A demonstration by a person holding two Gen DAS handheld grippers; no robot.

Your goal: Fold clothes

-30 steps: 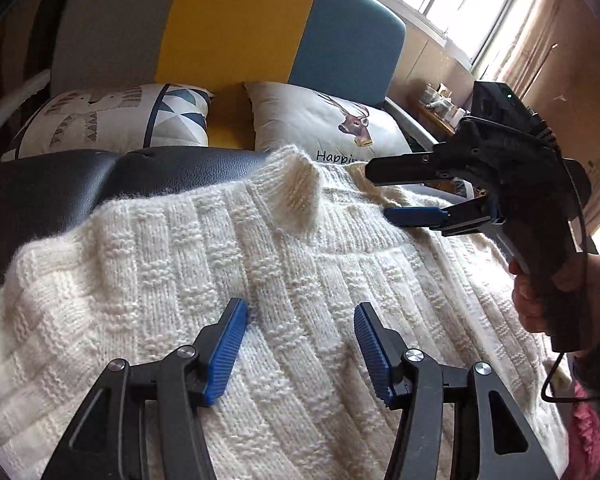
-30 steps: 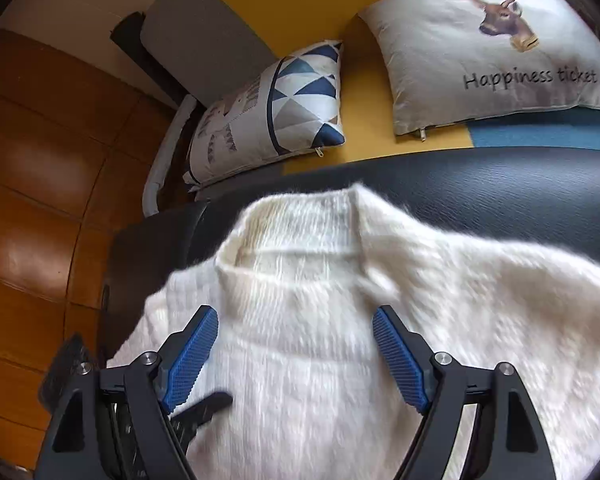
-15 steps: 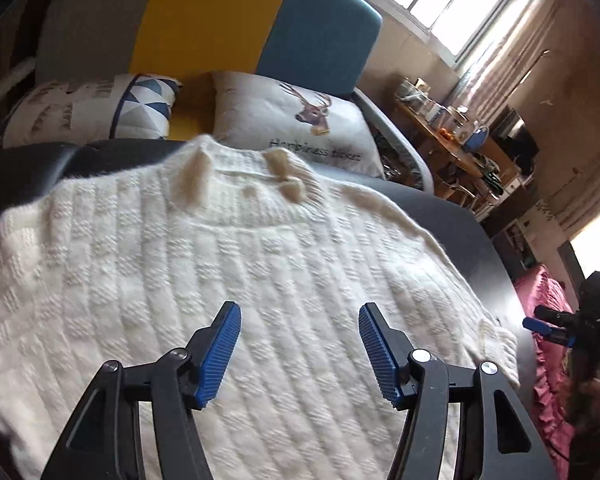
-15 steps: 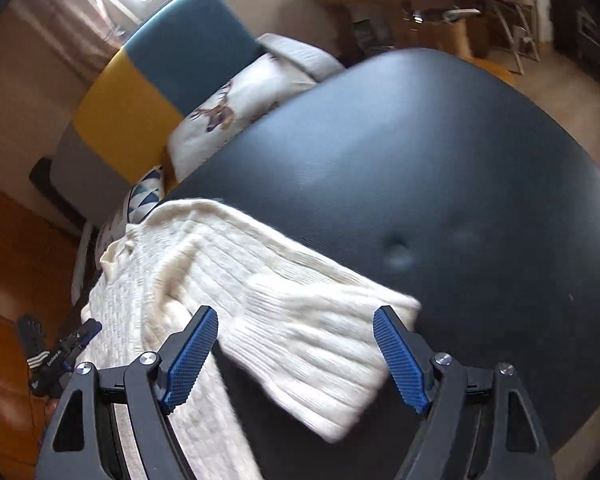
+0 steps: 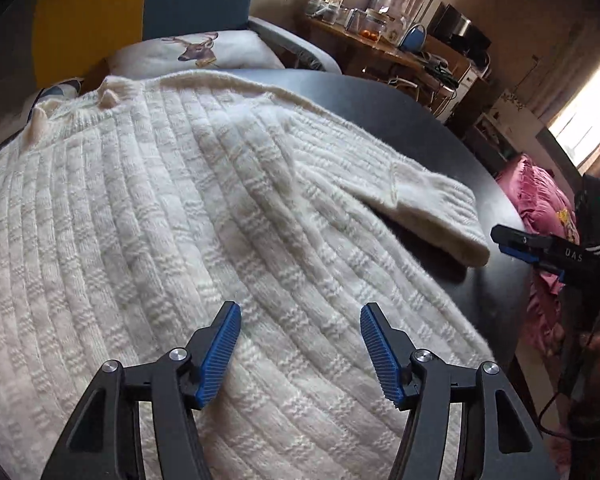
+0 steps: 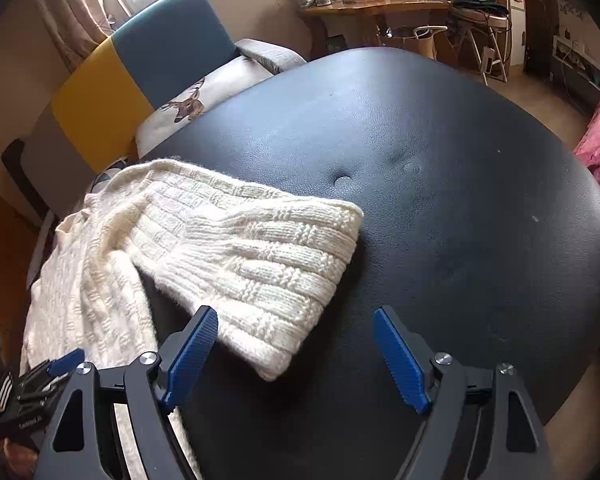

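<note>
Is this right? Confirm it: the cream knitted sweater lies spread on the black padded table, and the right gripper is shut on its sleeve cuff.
Not quite. The right gripper is open, fingers apart, near the sleeve cuff of the cream knitted sweater, not gripping it; the right wrist view shows this. The sweater does lie on the black padded table.

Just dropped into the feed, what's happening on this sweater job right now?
A person holding a gripper in each hand is folding a cream knit sweater spread flat on a black padded surface. The left gripper hovers open over the sweater's body. The right gripper is open at the cuff of the sleeve, which lies stretched out sideways. Neither holds anything; no fold is made yet.
</note>
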